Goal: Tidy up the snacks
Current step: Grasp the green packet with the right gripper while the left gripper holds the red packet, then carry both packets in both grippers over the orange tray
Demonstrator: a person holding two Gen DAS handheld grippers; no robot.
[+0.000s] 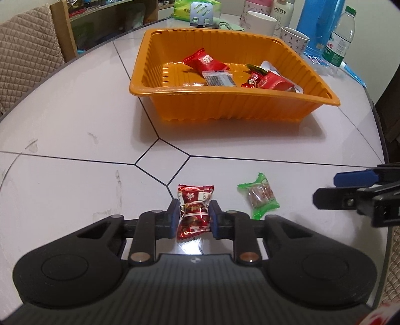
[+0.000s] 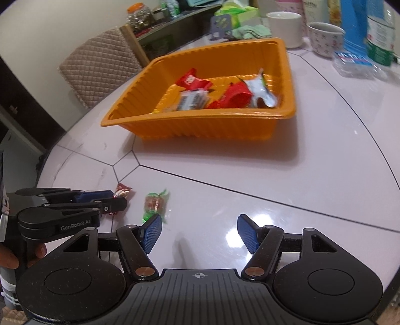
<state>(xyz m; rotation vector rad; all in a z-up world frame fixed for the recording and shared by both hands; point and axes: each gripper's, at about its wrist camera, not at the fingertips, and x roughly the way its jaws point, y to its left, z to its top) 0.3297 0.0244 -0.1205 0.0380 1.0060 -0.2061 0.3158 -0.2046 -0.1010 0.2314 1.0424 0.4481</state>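
Note:
My left gripper (image 1: 194, 217) is shut on a red snack packet (image 1: 193, 212) that lies on the white table, near its front. A green-wrapped snack (image 1: 260, 197) lies just right of it. An orange tray (image 1: 232, 105) stands behind, holding several red and white snack packets (image 1: 205, 61). My right gripper (image 2: 198, 232) is open and empty above the table; the green snack (image 2: 155, 203) lies ahead of its left finger. The left gripper (image 2: 110, 200) shows at the left in the right wrist view, on the red packet (image 2: 123, 191).
Behind the tray (image 2: 200, 125) stand white mugs (image 1: 260, 22), a patterned cup (image 1: 293, 40), a blue container (image 1: 322, 25), a water bottle (image 1: 341, 40) and a green cloth. A quilted chair (image 2: 100, 72) and shelves stand at the far left.

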